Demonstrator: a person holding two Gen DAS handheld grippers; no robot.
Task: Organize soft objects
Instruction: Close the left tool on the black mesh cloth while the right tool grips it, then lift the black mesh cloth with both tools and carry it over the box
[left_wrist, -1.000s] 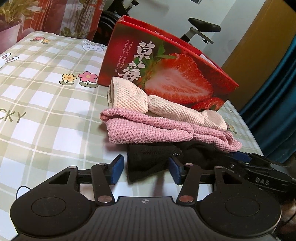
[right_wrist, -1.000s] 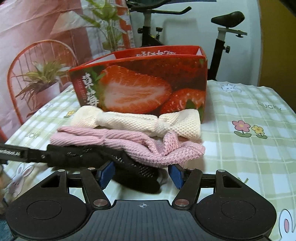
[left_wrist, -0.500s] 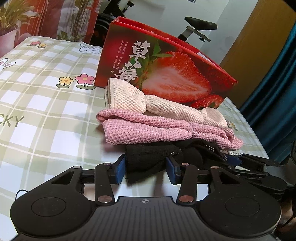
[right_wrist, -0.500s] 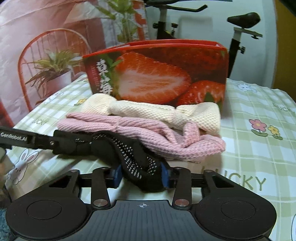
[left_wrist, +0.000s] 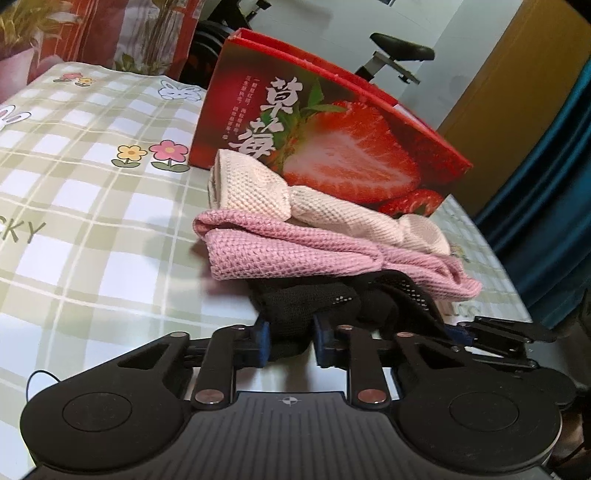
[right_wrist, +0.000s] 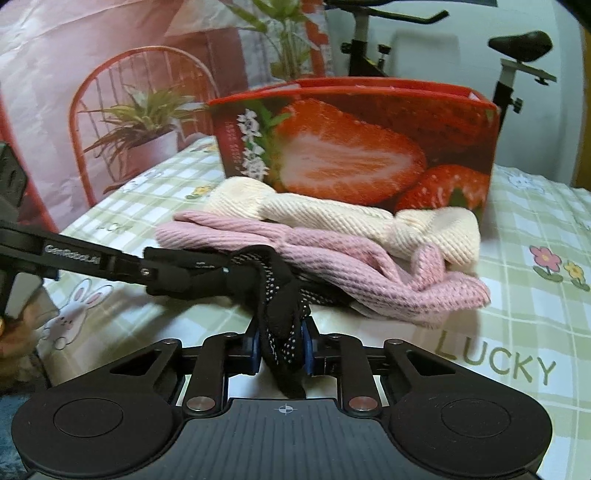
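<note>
A black knit piece with white dots lies nearest me on the checked tablecloth. My left gripper is shut on one end of it. My right gripper is shut on the other end. Each gripper shows in the other's view: the right one at the right edge of the left wrist view, the left one at the left of the right wrist view. Behind the black piece lie a pink knit piece and a cream knit piece, side by side.
A red strawberry-print box, open at the top, stands just behind the cream piece. The checked tablecloth spreads to both sides. An exercise bike and a red chair stand beyond the table.
Both grippers have closed from open onto the two ends of the black piece. The black piece has bunched up between them.
</note>
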